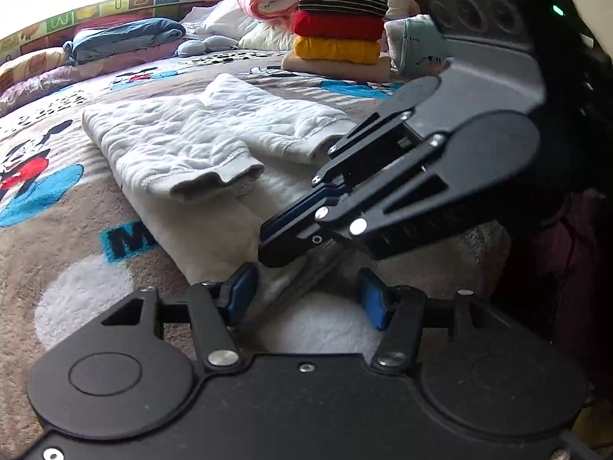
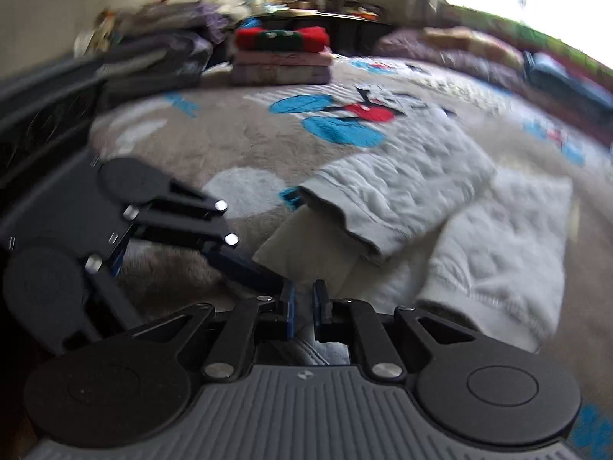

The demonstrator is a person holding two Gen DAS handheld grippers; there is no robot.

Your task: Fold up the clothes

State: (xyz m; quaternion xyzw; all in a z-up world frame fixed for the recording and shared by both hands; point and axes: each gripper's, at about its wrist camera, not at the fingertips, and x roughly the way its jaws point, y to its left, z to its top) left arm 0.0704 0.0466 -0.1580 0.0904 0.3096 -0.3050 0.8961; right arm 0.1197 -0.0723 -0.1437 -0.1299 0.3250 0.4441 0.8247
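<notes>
**Ann:** Left gripper (image 1: 302,303) up close, blue pads spread, straddling the hem of the white top (image 1: 172,142) without pressing it.

**Ben:** And the right gripper (image 2: 304,308)?

**Ann:** Jaws nearly together, a strip of hem between them; looks like a pinch on the cloth.

**Ben:** Where's the top?

**Ann:** Flat on the blanket (image 1: 57,230), both sleeves crossed over the body. I'd say sleeves are done and the lengthwise fold is starting.

**Ben:** Next?

**Ann:** Left needs to close on its corner, then both lift the hem toward the collar together.

**Ben:** Room?

**Ann:** Cartoon-print fleece on a bed, folded stack (image 1: 339,38) behind, bedding, bright window.
</notes>
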